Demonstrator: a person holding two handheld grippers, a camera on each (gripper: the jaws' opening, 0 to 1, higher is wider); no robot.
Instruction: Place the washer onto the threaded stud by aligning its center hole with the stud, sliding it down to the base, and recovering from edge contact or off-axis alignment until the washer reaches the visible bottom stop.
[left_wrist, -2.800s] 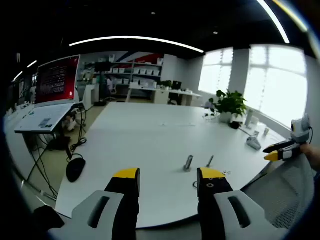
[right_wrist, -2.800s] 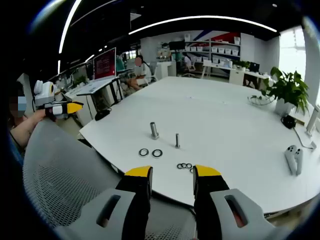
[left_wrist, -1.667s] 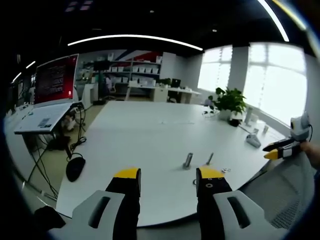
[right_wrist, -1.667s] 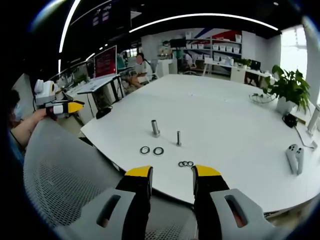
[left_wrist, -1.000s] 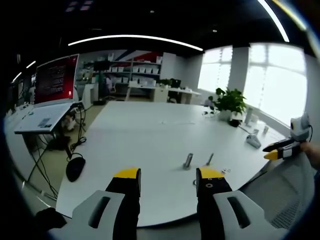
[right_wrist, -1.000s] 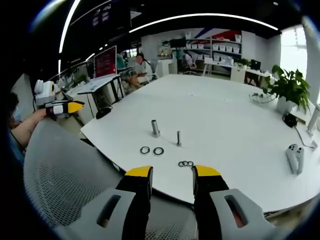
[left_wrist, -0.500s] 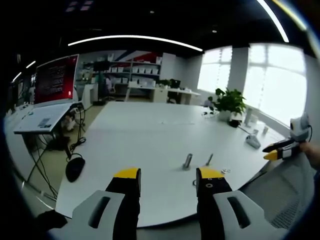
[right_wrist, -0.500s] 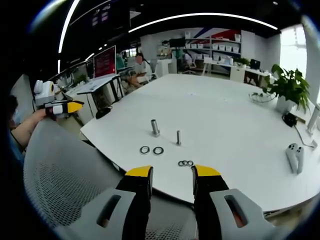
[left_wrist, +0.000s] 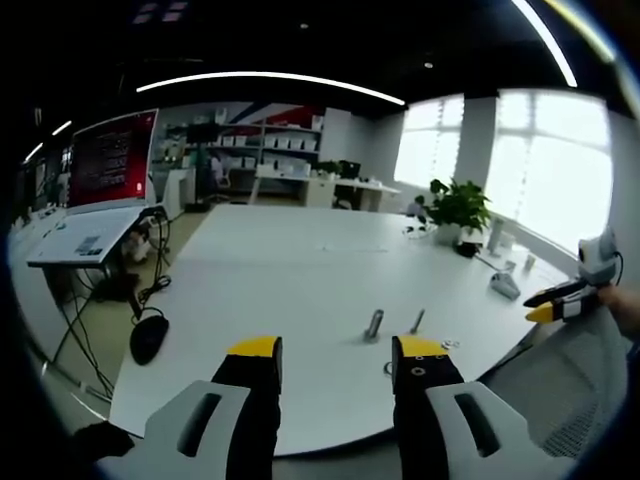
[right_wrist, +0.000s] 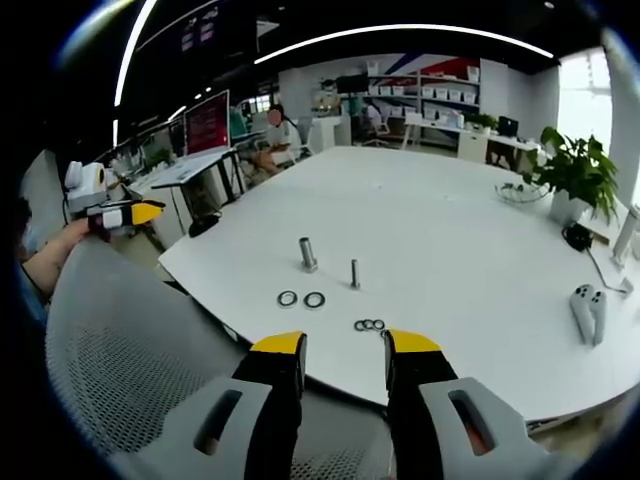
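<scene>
Comparing this moment with the earlier pictures, almost nothing is found changed — the right gripper (right_wrist: 337, 345) and the left gripper (left_wrist: 332, 352) are still held back off the near edge of the white table (right_wrist: 450, 230), each with its jaws apart and nothing between them. The washers (right_wrist: 300, 299) are left lying flat on the table, two larger rings side by side near the thin threaded stud (right_wrist: 354, 274) and the thicker stud (right_wrist: 306, 254), with a row of smaller rings (right_wrist: 369, 325) nearer the edge. No washer is yet picked up, so the task is judged not begun — an approach to one ring is what is called for next.
</scene>
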